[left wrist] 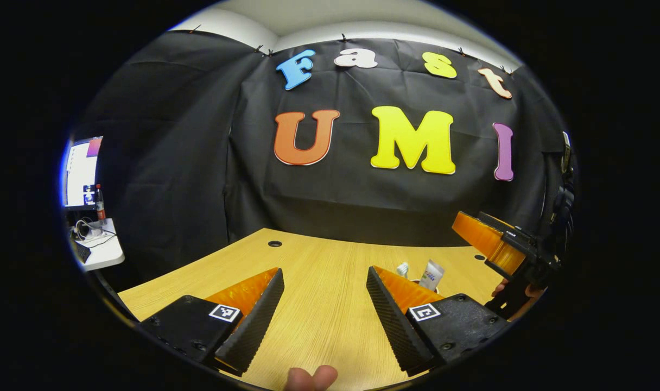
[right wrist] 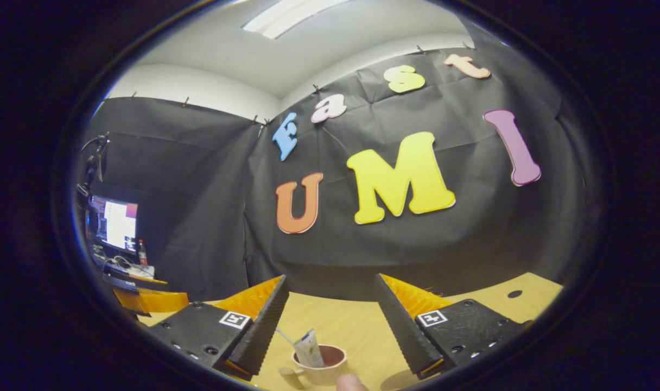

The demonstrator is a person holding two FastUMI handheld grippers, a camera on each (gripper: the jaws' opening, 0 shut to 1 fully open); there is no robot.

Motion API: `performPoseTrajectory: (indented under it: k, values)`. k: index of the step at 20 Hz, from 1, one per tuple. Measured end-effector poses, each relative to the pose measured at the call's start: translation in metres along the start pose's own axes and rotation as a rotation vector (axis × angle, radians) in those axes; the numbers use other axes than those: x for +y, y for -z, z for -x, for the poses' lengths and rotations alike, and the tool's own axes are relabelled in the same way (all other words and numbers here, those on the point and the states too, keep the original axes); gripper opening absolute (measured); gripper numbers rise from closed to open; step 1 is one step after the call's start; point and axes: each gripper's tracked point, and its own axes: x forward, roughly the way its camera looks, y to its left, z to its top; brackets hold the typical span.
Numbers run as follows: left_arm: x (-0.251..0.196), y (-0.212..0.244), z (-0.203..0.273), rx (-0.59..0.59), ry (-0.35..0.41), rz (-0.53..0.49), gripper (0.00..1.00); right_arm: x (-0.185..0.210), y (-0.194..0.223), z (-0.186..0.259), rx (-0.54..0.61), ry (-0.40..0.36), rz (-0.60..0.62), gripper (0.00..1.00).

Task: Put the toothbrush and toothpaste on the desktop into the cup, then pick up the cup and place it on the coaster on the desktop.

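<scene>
A pinkish cup (right wrist: 322,368) with a side handle stands on the wooden desktop (right wrist: 362,326), low between my right gripper's fingers and below their level. A toothpaste tube (right wrist: 310,347) and a toothbrush (right wrist: 283,335) stand in it. My right gripper (right wrist: 330,277) hangs open above the cup, touching nothing. In the left gripper view the toothbrush head (left wrist: 402,269) and the toothpaste tube (left wrist: 432,274) stick up just behind my own right finger. My left gripper (left wrist: 324,270) is open over bare desktop (left wrist: 319,315). The right gripper (left wrist: 463,222), held by a hand, is up at the right.
The desktop has round cable holes (left wrist: 274,244) (right wrist: 514,294) near its back edge, and the black cloth wall rises right behind it. Off the table's left side stand a small white desk (left wrist: 105,250) with cables, a bottle (left wrist: 99,202) and a lit monitor (left wrist: 83,171). A fingertip (left wrist: 311,377) shows at the bottom.
</scene>
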Motion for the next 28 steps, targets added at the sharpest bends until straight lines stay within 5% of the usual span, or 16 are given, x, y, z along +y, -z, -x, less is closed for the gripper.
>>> performPoseTrajectory:
  k: [5,12,22,28]
  values:
    - [-0.041,-0.014,0.003,0.005,0.093,-0.014,0.97,-0.026,-0.027,0.054,-0.039,0.043,0.009,0.95]
    - [-0.101,-0.036,-0.016,0.233,0.268,-0.134,0.97,-0.067,-0.043,0.17,-0.024,0.084,0.091,0.95]
    - [-0.141,0.078,-0.017,0.958,0.341,-0.246,0.98,-0.108,0.01,0.284,0.158,0.18,0.082,0.95]
    - [-0.144,0.111,-0.012,1.159,0.294,-0.216,0.98,-0.102,0.028,0.294,0.187,0.192,0.027,0.95]
